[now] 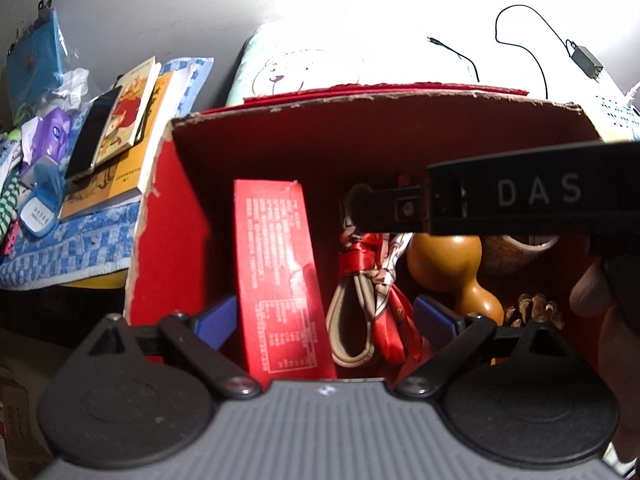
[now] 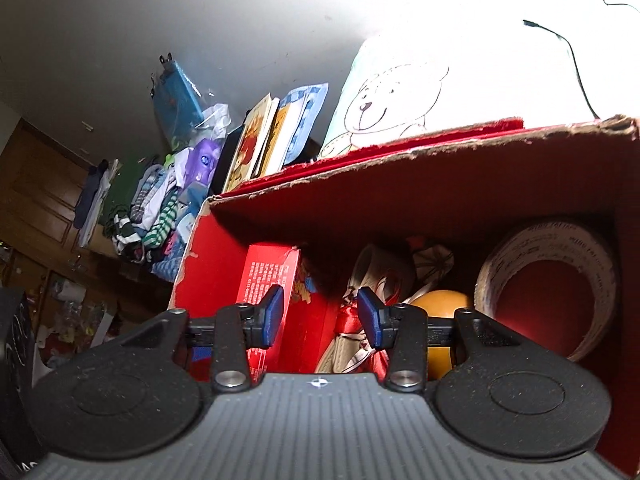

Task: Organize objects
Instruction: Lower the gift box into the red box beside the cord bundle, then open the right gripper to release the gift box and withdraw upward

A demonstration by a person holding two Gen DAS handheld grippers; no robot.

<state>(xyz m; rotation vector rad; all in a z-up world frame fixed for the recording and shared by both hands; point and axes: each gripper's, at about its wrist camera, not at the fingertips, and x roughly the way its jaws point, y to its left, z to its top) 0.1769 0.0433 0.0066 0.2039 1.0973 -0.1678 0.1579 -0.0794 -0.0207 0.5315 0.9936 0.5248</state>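
Note:
An open red cardboard box (image 1: pixel 168 216) fills both views. Inside it a tall red carton (image 1: pixel 276 280) stands at the left, with a red ribbon and beige strap (image 1: pixel 360 288) beside it. To their right lie a tan gourd (image 1: pixel 452 264) and a pinecone (image 1: pixel 534 310). A tape roll (image 2: pixel 548 288) leans in the right corner. My left gripper (image 1: pixel 325 318) hangs open over the box, nothing between its fingers. My right gripper (image 2: pixel 321 316) is open and empty above the carton (image 2: pixel 268 276) and ribbon. Its black housing (image 1: pixel 520 200) crosses the left wrist view.
Books and a dark phone (image 1: pixel 120 128) are stacked on a blue checked cloth (image 1: pixel 68 248) left of the box, next to clothes and bags (image 2: pixel 156 208). A bear-print pillow (image 1: pixel 304 68) and black cables with an adapter (image 1: pixel 586 60) lie behind it. A thumb (image 1: pixel 592 292) shows at right.

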